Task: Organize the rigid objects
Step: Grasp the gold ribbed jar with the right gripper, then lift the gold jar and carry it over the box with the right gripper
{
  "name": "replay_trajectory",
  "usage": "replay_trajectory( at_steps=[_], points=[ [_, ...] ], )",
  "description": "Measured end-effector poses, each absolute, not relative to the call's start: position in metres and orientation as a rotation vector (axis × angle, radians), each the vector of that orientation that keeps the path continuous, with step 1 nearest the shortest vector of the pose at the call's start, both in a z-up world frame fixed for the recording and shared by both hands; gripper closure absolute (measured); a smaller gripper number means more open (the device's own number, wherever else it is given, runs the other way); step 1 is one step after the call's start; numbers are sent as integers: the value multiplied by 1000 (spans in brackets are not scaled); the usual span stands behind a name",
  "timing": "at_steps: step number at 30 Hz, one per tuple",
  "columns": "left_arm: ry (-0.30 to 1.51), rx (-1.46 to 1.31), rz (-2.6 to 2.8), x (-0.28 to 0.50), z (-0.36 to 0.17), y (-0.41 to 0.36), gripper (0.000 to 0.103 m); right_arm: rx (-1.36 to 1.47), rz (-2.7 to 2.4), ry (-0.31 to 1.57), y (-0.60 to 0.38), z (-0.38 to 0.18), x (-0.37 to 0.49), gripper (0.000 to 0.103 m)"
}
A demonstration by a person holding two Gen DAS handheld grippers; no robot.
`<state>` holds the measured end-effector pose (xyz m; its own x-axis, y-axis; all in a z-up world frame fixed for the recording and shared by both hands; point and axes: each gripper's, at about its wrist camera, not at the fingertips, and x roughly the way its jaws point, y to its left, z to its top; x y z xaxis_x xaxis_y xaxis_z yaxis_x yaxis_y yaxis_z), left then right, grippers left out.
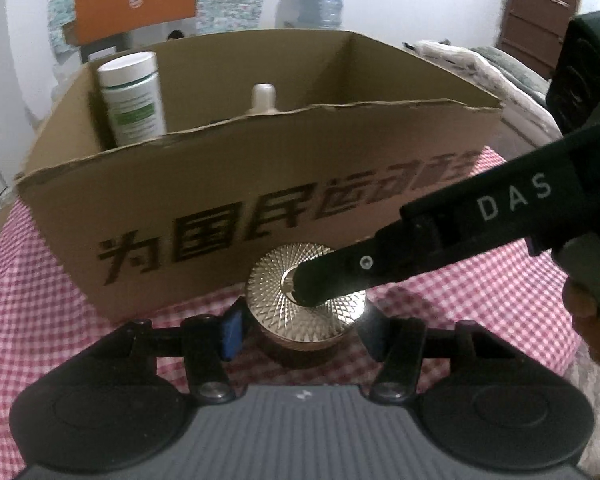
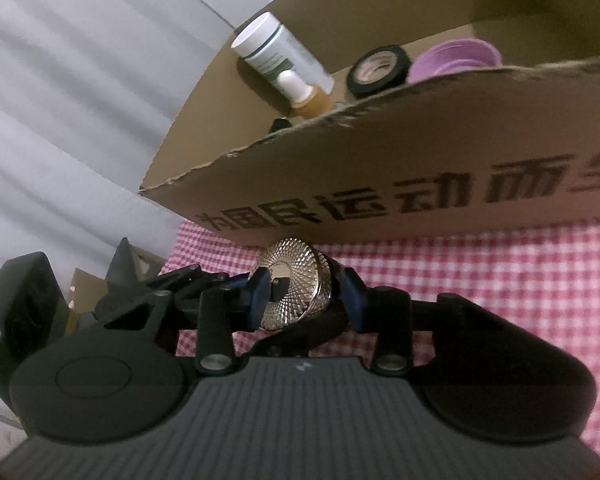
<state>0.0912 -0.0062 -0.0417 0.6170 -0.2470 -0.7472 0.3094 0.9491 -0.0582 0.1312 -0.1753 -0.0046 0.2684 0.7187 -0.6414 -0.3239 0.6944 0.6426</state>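
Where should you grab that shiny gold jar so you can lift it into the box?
Grab the gold jar by its round sides, just under the patterned lid, coming from the near side, away from the cardboard box behind it. The lid is wide and nearly flat, so pinching on top could slip. The left gripper already straddles the sides this way.

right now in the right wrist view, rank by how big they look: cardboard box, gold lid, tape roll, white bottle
1. cardboard box
2. gold lid, though it is nearest the camera
3. white bottle and tape roll: look about alike, both partly hidden, so unranked
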Motion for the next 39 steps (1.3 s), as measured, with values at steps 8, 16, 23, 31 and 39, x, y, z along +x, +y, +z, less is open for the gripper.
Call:
replay_trajectory(
  at_steps=[8, 16, 23, 31, 39],
  points=[
    [852, 120, -343, 97, -45, -21, 45, 473, 703, 1089, -197, -8, 126, 63],
    [835, 135, -342, 99, -47, -23, 46, 488, 697, 1079, -198, -10, 126, 60],
    [837, 115, -350, 96, -43, -22, 46, 471, 690, 1068, -198, -8, 121, 61],
    [797, 109, -364, 83, -18, -23, 46, 475, 700, 1031, -205, 11, 109, 61],
    [692, 139, -373, 71, 28, -27, 46, 449, 730, 908, -214, 57, 90, 60]
  ],
)
